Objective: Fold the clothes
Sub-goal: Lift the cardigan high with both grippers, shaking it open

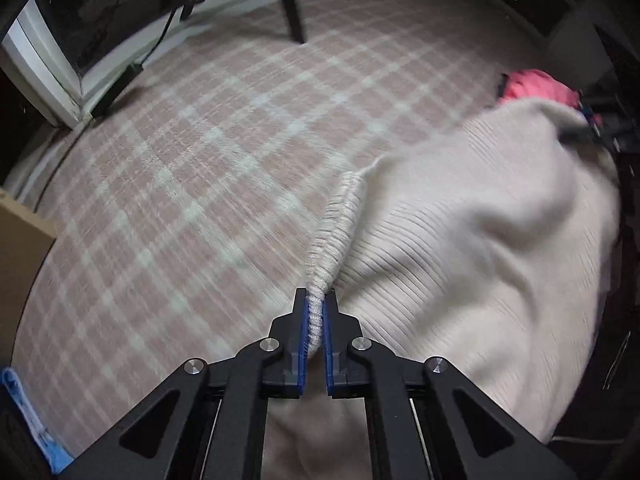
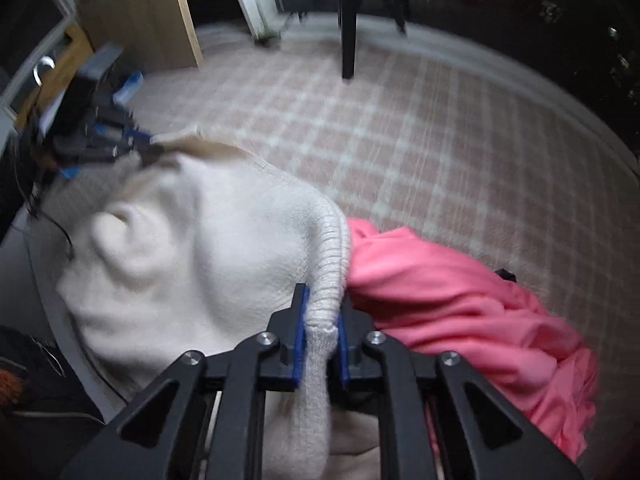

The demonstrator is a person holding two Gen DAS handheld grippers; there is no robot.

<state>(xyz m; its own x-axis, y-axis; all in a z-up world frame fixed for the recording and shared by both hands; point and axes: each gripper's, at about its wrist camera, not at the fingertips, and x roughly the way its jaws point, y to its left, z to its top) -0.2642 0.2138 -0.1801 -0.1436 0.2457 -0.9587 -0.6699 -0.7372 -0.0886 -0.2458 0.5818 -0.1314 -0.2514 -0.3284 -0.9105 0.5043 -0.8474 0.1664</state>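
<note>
A: Item under work was the cream sweater [image 1: 460, 240], a soft knit with fine horizontal ribbing on the body and a thicker ribbed band [image 1: 332, 236] along its edge. Where did it sit?

B: Slung between the two grippers, over the pink-and-cream checked carpet [image 1: 200, 160]. Body bulged in loose rounded folds; whether its lower part touched the carpet, I could not tell.

A: Left gripper [image 1: 315, 300]?

B: Jaws pinched tight on the ribbed band, the knit squeezed to a narrow strip between the blue pads [image 1: 304, 320]. Fingers black, with round silver bolts.

A: Right gripper [image 2: 322, 300]?

B: Same: jaws clamped on another stretch of the ribbed band, the band bunched over the tips and a limp end trailing down between the black arms.

A: Surroundings?

B: In the right wrist view a crumpled pink garment [image 2: 460, 300], smooth thin cloth, lay on the carpet just beside the sweater, touching its band. Farther out: a black furniture leg [image 2: 348, 40] standing on the carpet, a pale wooden panel [image 2: 140, 12], a white door frame [image 1: 44, 68]. The carpet was motion-blurred in both views.
</note>
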